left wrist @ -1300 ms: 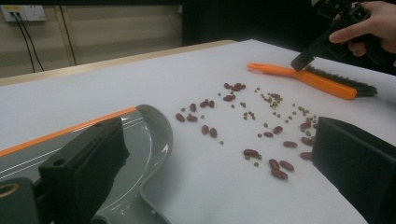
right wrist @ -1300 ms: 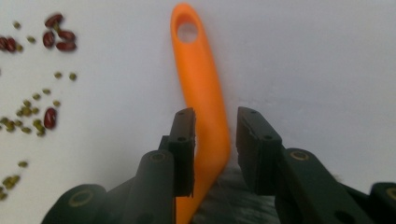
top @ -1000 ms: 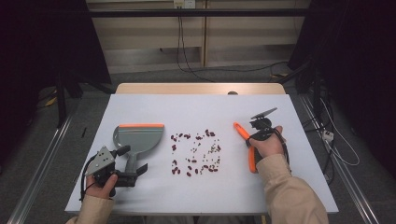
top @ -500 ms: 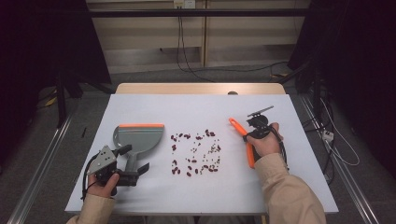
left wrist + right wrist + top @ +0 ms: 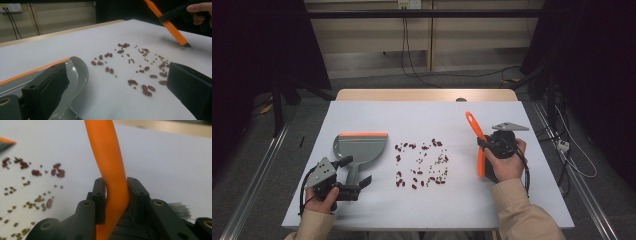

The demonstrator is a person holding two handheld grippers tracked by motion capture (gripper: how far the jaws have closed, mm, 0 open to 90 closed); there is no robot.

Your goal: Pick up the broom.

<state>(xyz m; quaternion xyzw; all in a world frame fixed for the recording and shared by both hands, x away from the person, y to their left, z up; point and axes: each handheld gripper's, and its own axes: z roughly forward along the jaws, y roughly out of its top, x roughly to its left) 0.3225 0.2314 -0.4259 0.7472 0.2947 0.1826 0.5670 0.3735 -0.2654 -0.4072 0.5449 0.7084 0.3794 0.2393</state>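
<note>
A grey dustpan [image 5: 362, 146] with an orange front lip lies flat at the left of the white table [image 5: 422, 120]. My left gripper [image 5: 357, 171] stands open, one jaw on each side of the dustpan's handle [image 5: 354, 174]; in the left gripper view the left gripper [image 5: 117, 87] has its jaws wide apart, one over the dustpan [image 5: 75, 75]. My right gripper [image 5: 483, 146] is shut on the orange handle of a brush [image 5: 477, 137], held tilted with its lower end close to the table. The right gripper view has the right gripper [image 5: 116, 187] pressing the brush handle [image 5: 110, 162].
Red beans and small green beans [image 5: 422, 165] lie scattered between dustpan and brush; the beans [image 5: 140, 62] spread ahead of the left jaws. Cables [image 5: 562, 145] hang off the table's right edge. A wooden strip [image 5: 427, 95] borders the far side.
The right gripper has lifted the brush off the table and swung its handle end up and away from the person. The left hand and the dustpan have stayed put.
</note>
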